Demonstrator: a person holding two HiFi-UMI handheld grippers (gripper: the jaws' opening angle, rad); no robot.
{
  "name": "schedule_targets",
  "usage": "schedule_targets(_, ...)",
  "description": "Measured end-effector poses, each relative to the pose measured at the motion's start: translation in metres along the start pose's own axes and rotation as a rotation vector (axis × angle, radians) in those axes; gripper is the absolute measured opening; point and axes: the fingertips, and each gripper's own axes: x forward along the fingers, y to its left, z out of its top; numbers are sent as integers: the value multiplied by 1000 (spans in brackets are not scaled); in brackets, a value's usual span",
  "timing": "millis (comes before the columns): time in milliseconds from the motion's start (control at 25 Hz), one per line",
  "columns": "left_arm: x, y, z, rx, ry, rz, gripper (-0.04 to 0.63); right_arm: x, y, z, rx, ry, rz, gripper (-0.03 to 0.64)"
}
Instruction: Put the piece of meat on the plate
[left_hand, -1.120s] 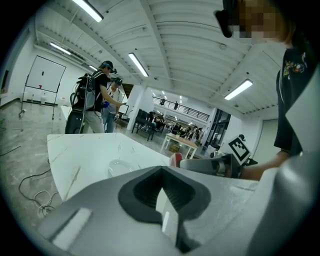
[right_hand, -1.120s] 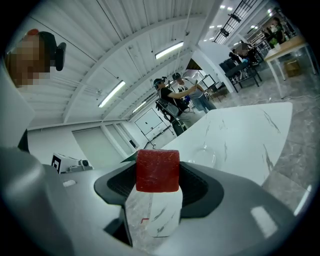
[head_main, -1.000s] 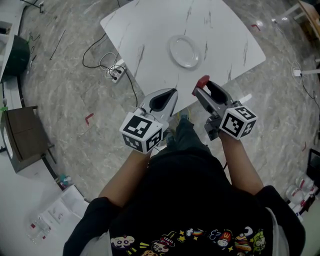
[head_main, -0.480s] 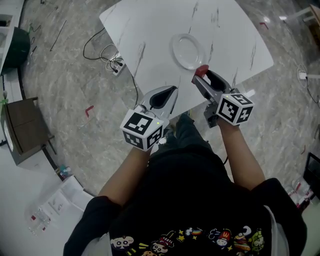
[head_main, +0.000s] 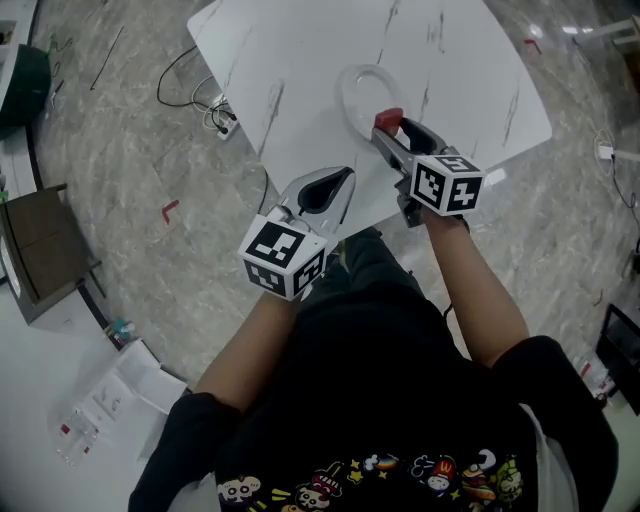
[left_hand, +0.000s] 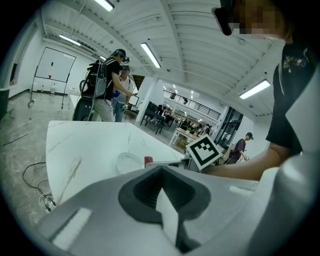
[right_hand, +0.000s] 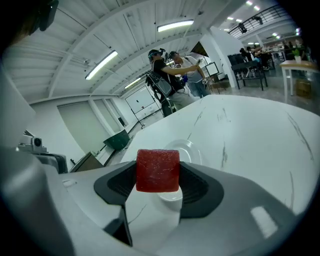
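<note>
A red block of meat (right_hand: 158, 170) sits pinched between the jaws of my right gripper (head_main: 388, 127), which is shut on it. In the head view the meat (head_main: 387, 120) hangs over the near rim of the clear round plate (head_main: 362, 90) on the white marble table (head_main: 300, 70). The right gripper view shows the plate (right_hand: 191, 148) just beyond the meat. My left gripper (head_main: 340, 180) is shut with nothing in it, held near the table's front edge. In the left gripper view the plate (left_hand: 128, 162) and the meat (left_hand: 148, 161) appear ahead to the right.
A power strip with cables (head_main: 222, 118) lies on the floor left of the table. A dark cabinet (head_main: 35, 250) stands at the far left. Several people (left_hand: 112, 85) stand beyond the table's far side.
My right gripper has carried the meat forward and left, from the table's front edge to the plate's near rim. The left gripper has stayed almost still.
</note>
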Motion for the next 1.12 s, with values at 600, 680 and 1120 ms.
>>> schedule_targets(600,0,27,-2,-55,1,46,0,63,-21,4,-223,140,-152,287)
schedule_targets(680,-3,27,-2,-53,-1,53,0,66,-20,4,-245,155,-172,287)
schedule_targets(1120,-17,19,3,-46,-15,90,0,75,-21,3,-447,264,-308,287)
